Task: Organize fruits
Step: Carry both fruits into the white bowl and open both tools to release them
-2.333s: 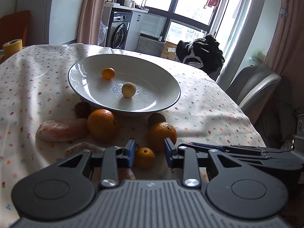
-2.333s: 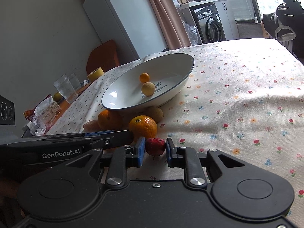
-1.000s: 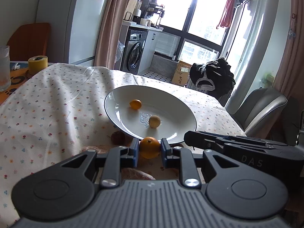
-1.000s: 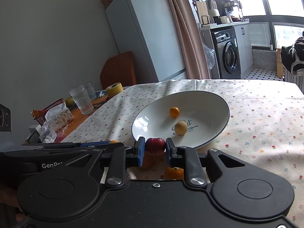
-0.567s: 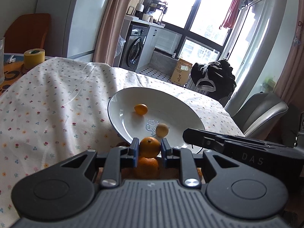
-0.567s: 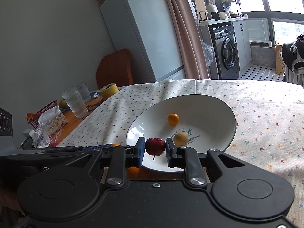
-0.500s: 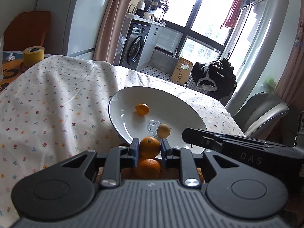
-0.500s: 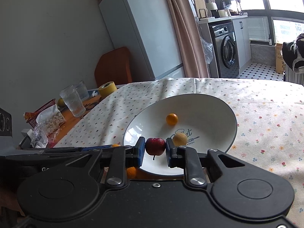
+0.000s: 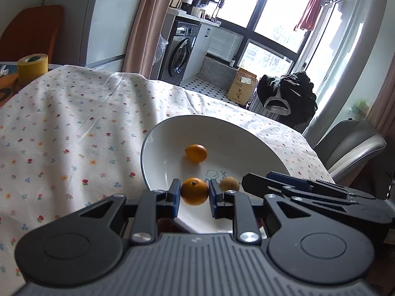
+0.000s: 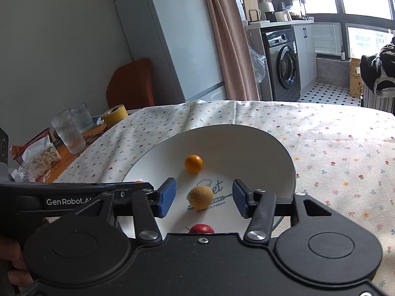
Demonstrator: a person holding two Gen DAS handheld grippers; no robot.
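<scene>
Floral tablecloth (image 9: 74,133) spreads ahead of both grippers; left gripper (image 9: 195,192) clamps a small orange (image 9: 195,191) over the white bowl (image 10: 271,148), right gripper (image 10: 204,198) spread wide above a red fruit (image 10: 201,229); washing machine (image 10: 284,66) beyond.

Red fruit (image 10: 201,229): lower half hidden behind right gripper body. White bowl (image 9: 158,138): near rim covered by both tools. Reddish-brown item (image 9: 167,224) under left gripper, mostly occluded, identity unclear. Orange sliver (image 10: 138,181) behind the left tool's arm, barely visible. Bowl print (image 10: 214,192) partly readable; top word cut by yellowish fruit (image 10: 200,197).
</scene>
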